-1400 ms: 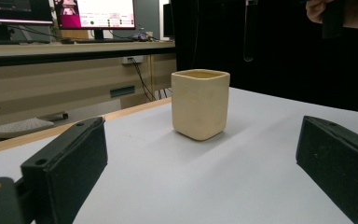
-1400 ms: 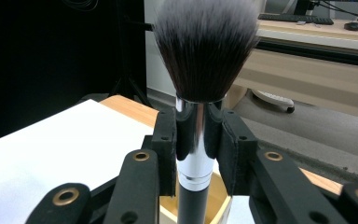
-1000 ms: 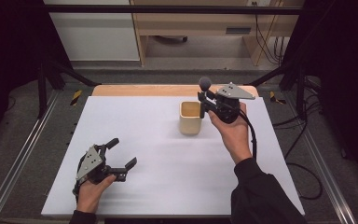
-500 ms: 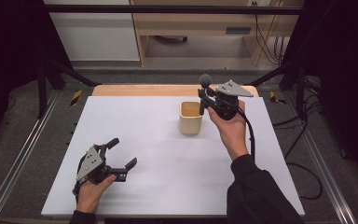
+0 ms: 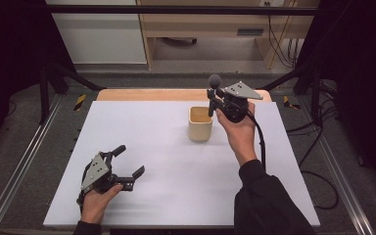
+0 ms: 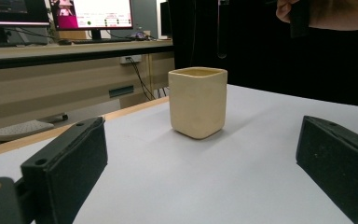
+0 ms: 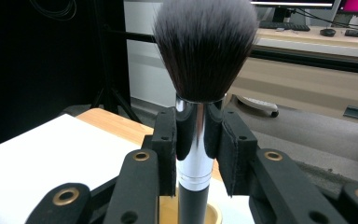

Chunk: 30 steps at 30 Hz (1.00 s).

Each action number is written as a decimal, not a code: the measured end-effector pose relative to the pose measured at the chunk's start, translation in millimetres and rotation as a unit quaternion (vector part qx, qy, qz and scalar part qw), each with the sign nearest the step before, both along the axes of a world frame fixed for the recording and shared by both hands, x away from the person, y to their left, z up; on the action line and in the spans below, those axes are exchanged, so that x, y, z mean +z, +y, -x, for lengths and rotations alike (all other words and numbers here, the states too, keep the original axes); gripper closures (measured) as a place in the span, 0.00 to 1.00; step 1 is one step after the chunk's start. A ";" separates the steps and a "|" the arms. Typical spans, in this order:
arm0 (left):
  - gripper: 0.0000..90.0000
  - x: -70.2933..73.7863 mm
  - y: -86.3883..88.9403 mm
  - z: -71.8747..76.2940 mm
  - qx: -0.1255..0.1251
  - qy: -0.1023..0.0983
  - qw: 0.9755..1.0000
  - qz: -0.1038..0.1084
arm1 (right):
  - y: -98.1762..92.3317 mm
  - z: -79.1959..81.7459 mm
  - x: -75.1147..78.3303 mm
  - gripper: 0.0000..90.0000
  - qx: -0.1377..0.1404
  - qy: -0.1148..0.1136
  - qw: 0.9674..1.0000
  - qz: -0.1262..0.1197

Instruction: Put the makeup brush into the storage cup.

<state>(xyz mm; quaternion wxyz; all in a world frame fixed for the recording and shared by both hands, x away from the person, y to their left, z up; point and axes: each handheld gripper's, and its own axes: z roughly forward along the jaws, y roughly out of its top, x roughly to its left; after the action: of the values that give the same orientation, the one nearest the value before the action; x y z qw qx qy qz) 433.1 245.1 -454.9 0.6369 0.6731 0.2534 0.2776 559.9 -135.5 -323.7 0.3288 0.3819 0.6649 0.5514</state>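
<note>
High view: nearest the person, the left gripper (image 5: 126, 167) rests low on the white mat (image 5: 166, 161) at its front left, jaws spread wide with nothing between them. Farther up the mat, right of centre, stands the cup (image 5: 199, 124), a cream, square-sided one, upright and well apart from that gripper. Just beside the cup's right edge the right gripper (image 5: 213, 99) is held up in the hand (image 5: 239, 132), its jaws clamped on the brush (image 5: 214, 88), which stands upright with the bristles on top. Left gripper view looks between its two open pads (image 6: 70, 168) at the cup (image 6: 198, 101) on the mat, with the brush handle's tip (image 6: 221, 32) hanging above the cup's far side. Right gripper view shows both pads (image 7: 167, 140) pressing the brush's (image 7: 205, 51) chrome ferrule, dark bristles fanning above, and the cup's rim (image 7: 214, 215) directly below the handle. Beyond the mat lie the table's wooden edge (image 5: 142, 94) and a desk (image 5: 210, 22).
</note>
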 end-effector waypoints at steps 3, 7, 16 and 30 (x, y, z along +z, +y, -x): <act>0.02 0.0 0.9 -0.1 0.001 0.001 1.000 0.001 | 1.4 -0.6 -0.3 0.79 -0.001 -0.002 1.000 0.001; 0.02 0.3 1.2 0.3 0.002 0.000 1.000 0.002 | 2.5 -2.0 -2.2 0.79 -0.004 -0.004 1.000 0.003; 0.02 0.3 0.8 0.2 0.001 0.000 1.000 0.001 | 4.1 -5.2 -5.5 0.79 -0.008 -0.005 1.000 0.000; 0.02 1.2 1.0 0.5 0.000 -0.002 1.000 0.002 | 11.5 -9.5 -10.9 0.79 -0.006 -0.002 1.000 0.002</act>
<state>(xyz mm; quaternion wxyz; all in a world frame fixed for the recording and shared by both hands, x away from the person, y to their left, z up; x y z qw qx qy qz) 432.6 246.2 -453.7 0.6388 0.6712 0.2529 0.2786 569.4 -124.0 -334.6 0.3343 0.3844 0.6626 0.5490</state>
